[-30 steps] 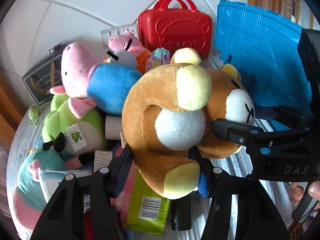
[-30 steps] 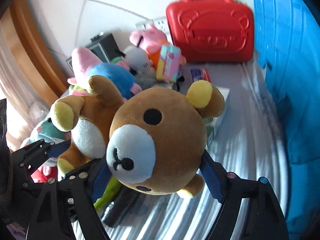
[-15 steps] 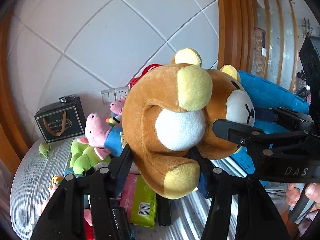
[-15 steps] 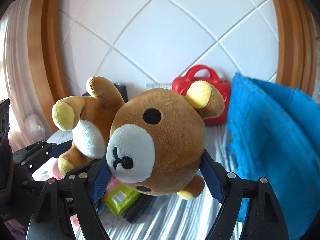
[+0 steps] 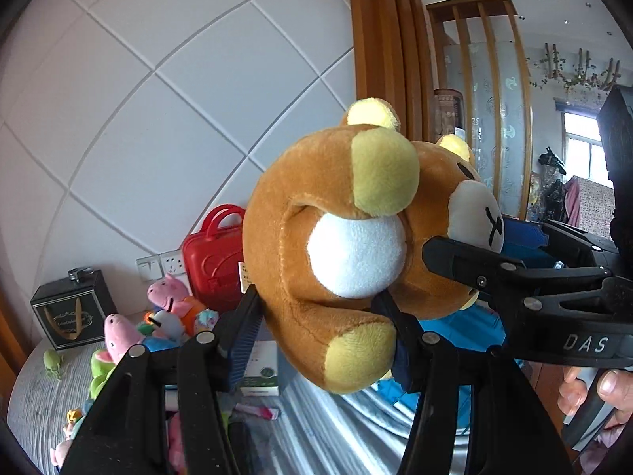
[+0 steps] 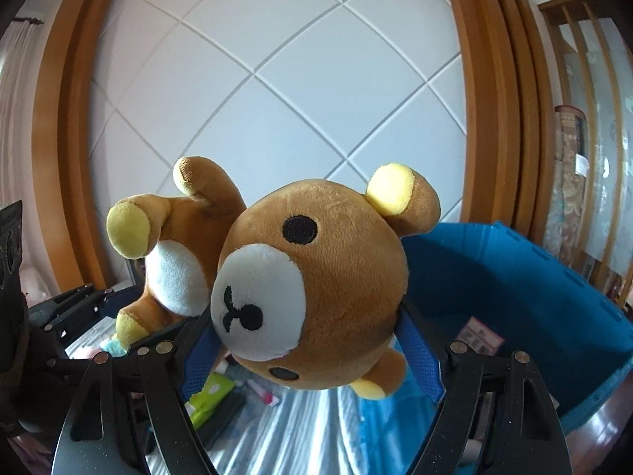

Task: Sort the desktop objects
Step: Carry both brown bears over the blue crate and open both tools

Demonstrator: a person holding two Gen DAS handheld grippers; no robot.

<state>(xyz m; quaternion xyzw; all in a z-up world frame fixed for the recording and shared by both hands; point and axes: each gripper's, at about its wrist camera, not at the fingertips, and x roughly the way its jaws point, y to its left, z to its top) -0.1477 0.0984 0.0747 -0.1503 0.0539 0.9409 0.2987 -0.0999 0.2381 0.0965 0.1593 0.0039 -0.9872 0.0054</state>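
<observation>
Looking over a round table (image 5: pixel 324 431) under a grey striped cloth, against a white wall (image 5: pixel 158 91) panelled in diamond-cut squares, wood trim (image 6: pixel 498 79) on both sides. Slatted wooden screen (image 5: pixel 486 79) and a window (image 5: pixel 581 146) off to the right in the left wrist view.

One brown plush bear (image 6: pixel 316 277) is up in the air above the table, held by both tools. Left gripper (image 5: pixel 316 328) is pinched on its body, fingers partly closed with blue pads pressing the plush. Right gripper (image 6: pixel 312 340) clamps the head, fingers spread wide, pads against both sides.

One blue bin (image 6: pixel 514 289) sits right of the bear, near; a pink-bordered card lies inside it. One red case (image 5: pixel 215 253) stands against the wall, its right part hidden by the bear. One black gift box (image 5: pixel 73 310) at far left. Double wall socket (image 5: pixel 162 265) beside the case.

Plush pile (image 5: pixel 158 316) at table left: two pink pig toys are countable, plus green and blue ones; the rest blurs together and the gripper frame cuts it off. One white carton (image 5: pixel 259 364) is partly behind the left finger. Green packet (image 6: pixel 211 394) and something dark beside it are mostly hidden under the right gripper; can't identify the dark item.

Part of a hand (image 5: pixel 593 396) shows at lower right of the left wrist view, cut off by the edge.
</observation>
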